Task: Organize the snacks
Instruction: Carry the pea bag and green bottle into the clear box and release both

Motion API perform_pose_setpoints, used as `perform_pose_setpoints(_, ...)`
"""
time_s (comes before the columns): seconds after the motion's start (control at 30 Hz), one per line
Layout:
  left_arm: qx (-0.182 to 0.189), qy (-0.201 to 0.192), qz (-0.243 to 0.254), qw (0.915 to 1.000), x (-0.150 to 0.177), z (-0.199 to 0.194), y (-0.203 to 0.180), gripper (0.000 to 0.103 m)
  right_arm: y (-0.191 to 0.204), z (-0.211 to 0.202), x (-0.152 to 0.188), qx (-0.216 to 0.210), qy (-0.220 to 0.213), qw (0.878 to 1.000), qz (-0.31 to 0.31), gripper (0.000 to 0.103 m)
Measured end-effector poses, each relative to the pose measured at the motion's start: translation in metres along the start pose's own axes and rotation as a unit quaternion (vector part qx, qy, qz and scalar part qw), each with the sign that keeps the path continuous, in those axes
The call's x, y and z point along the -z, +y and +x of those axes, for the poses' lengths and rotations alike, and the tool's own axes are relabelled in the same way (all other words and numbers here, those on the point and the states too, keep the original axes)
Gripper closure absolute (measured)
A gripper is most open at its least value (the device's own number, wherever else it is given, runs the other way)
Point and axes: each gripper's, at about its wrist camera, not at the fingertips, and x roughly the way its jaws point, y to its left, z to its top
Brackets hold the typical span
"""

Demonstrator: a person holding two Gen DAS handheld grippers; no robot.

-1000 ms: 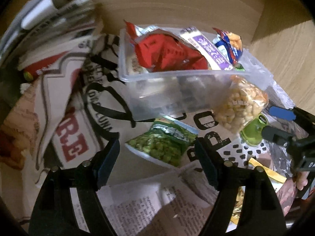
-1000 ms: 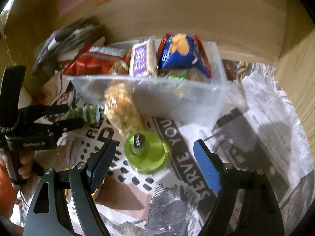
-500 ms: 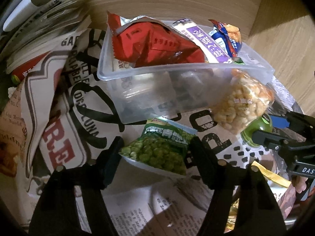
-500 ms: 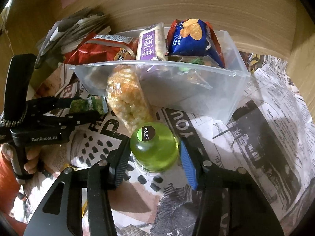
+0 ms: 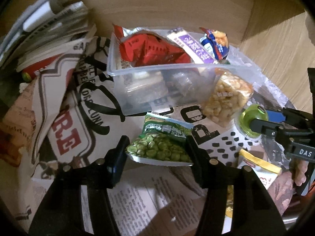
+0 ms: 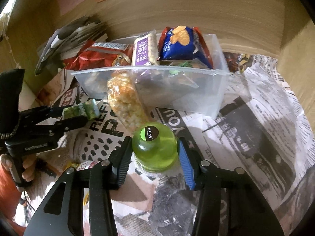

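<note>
My left gripper (image 5: pixel 156 147) is shut on a green pea packet (image 5: pixel 163 145) and holds it above the newspaper. It also shows in the right wrist view (image 6: pixel 82 111). My right gripper (image 6: pixel 155 155) is shut on a green bottle (image 6: pixel 154 147) with a black cap; it shows in the left wrist view (image 5: pixel 254 121) too. Behind stands a clear plastic bin (image 6: pixel 220 90) holding a red bag (image 5: pixel 155 49), a purple bar (image 6: pixel 144 52) and a blue bag (image 6: pixel 181 43). A bag of orange-yellow puffs (image 6: pixel 124 100) leans on the bin's front.
Newspaper (image 6: pixel 256 118) covers the surface. A stack of papers (image 5: pixel 49 29) lies at the back left. Wooden walls (image 6: pixel 196 9) close the back and right. A yellow-edged packet (image 5: pixel 258 163) lies near the right gripper.
Both grippers have closed: the left on the pea packet, the right on the green bottle. The pea packet has lifted slightly off the newspaper.
</note>
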Motion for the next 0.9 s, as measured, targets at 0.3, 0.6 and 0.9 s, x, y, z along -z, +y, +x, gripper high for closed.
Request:
perform_pose_setpoints(0.3, 0.003, -0.048, 0.002, 0.9989, 0.003, -0.056, 0.011, 0.046, -0.004, -0.029, -0.007, 0.009, -0.044, 0.999, 0.004, 0.06)
perform_pose_setpoints(0.6, 0.006, -0.094, 0.006, 0.9956, -0.023, -0.089, 0.0, 0.046, -0.006, -0.061, -0.028, 0.013, -0.099, 0.995, 0.004, 0.06)
perform_pose_setpoints(0.9, 0.004, -0.126, 0.014, 0.9919, -0.058, -0.088, -0.016, 0.046, -0.01, -0.07, -0.051, 0.018, -0.14, 0.99, 0.003, 0.06)
